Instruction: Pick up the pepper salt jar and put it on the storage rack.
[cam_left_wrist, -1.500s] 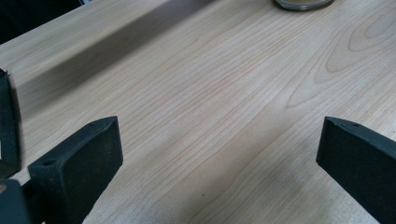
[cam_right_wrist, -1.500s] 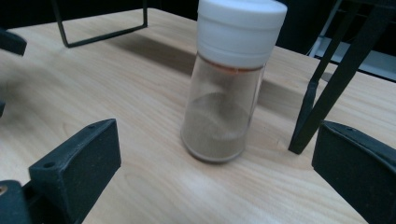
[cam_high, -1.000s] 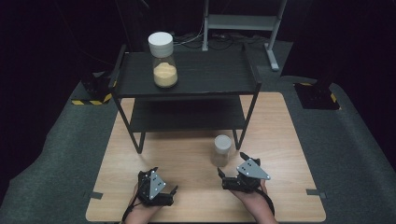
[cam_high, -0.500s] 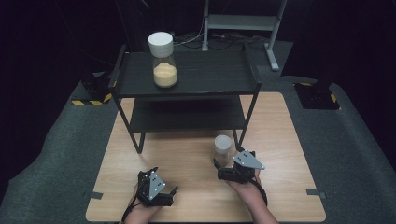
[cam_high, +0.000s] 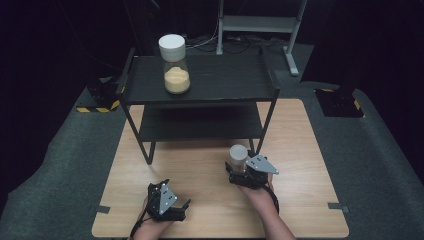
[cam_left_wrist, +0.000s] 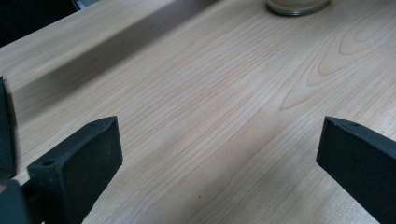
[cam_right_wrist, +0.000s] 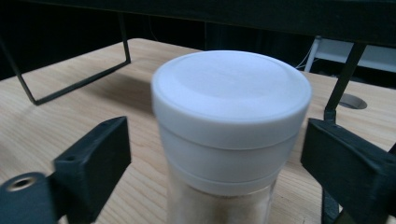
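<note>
A small glass jar with a white lid and pale powder stands on the wooden table, just before the shelf's front right leg. My right gripper reaches round it from the near side. In the right gripper view the jar sits between the jaws of the right gripper, which have just been closing; a gap still shows on the left side, so it is open. My left gripper rests near the table's front edge, open. In the left gripper view the left gripper holds nothing, and the jar's base lies far ahead.
A black two-level shelf stands on the table's far half. On its top left is a larger jar with a white lid and yellow powder. Grey matting surrounds the table, and a metal stand is behind.
My right gripper has moved left and forward to the small jar, so the jar now stands between its jaws. The left gripper has stayed where it was.
</note>
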